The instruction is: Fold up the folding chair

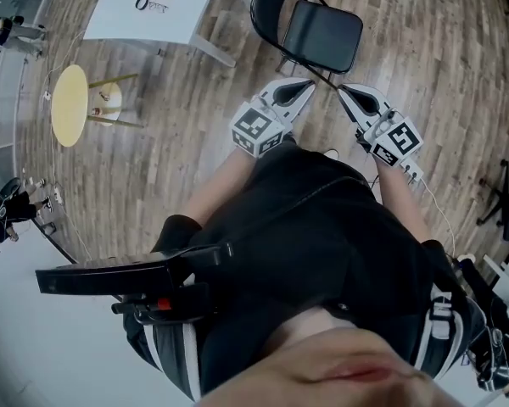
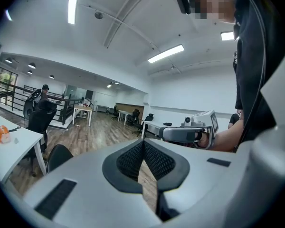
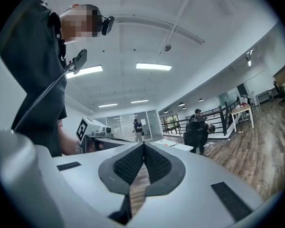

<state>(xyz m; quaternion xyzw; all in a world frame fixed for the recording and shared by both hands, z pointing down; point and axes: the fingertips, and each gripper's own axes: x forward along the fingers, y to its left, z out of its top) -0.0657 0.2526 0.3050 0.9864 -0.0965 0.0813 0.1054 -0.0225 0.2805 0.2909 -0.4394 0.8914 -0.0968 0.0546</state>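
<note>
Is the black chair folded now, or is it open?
Open: in the head view the chair has its seat down flat, not swung up against the back frame.

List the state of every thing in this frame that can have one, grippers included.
folding chair: unfolded, seat down, standing on the floor.
left gripper: jaws shut, nothing between them; tip near the seat's front edge, contact cannot be told.
right gripper: jaws shut, nothing between them; tip also near the seat's front edge.
yellow stool: standing on its legs, top bare.
</note>
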